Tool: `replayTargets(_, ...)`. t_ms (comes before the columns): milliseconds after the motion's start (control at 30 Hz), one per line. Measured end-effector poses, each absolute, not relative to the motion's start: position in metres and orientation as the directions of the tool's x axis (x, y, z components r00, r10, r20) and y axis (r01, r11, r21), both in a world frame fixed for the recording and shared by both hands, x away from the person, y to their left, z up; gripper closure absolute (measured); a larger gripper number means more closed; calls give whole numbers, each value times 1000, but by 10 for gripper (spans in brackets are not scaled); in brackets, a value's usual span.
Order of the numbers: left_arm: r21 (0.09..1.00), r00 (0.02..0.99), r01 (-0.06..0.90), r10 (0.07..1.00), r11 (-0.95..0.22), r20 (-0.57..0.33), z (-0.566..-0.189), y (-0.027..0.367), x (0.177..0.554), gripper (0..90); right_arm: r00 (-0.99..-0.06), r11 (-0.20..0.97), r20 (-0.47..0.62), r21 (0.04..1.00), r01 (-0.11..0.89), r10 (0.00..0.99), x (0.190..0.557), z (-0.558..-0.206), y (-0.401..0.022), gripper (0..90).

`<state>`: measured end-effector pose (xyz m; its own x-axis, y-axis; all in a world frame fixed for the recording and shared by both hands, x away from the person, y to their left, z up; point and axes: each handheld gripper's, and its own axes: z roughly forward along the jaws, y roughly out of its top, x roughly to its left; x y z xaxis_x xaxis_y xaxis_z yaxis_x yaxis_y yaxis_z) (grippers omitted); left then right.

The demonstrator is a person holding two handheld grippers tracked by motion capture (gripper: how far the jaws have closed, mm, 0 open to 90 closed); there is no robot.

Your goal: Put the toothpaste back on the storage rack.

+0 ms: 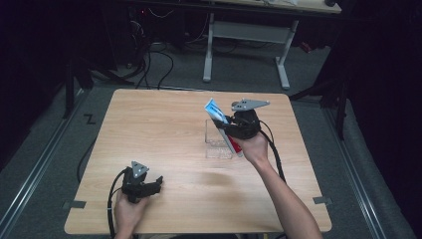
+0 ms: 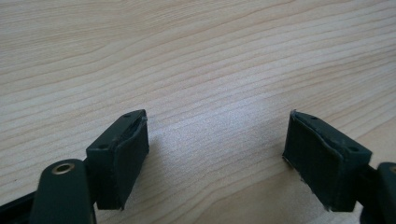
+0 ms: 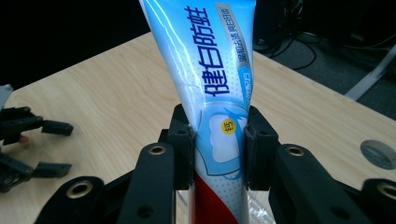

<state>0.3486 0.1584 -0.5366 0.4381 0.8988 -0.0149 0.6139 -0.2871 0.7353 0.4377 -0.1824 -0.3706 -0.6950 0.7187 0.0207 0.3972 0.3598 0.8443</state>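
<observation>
**Tube pinched in my right claw above the tray; left claw spread near the front edge**

Nearest to me, my left claw (image 1: 155,183) sits low over the table (image 1: 164,129), close to the near edge. Its jaws are spread wide, with bare wood grain between the pads (image 2: 122,156) and nothing in them. Ahead of it and to its right I have a broad run of open board. To its left the table's side edge is not far off.

Farther out, my right claw (image 1: 225,128) is pinching the tube (image 1: 217,113). In the right gripper view the pads (image 3: 183,144) press on both flanks of the tube (image 3: 212,79) at about mid-length. The blue and white part rises above the jaws, and the red end hangs below them. From above the tube leans, its flat crimped end up and away from me and its red end down toward my hand (image 1: 255,148).

Under the claw stands a clear tray (image 1: 218,144) on the wood. The red end is over it or beside its right wall; I cannot tell whether they touch.

Beyond the claw there is more bare table up to the far edge, and the right edge lies well clear of my hand. Past the far edge the floor drops away to desk legs (image 1: 283,64) and cables (image 1: 164,59).
</observation>
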Motion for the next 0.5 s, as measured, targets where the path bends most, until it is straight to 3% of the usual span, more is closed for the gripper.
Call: replayTargets(500, 738, 441, 611, 897, -287, -16, -537, 159, 348, 222, -682, 303, 44, 873, 381, 730, 456, -363, -173, 692)
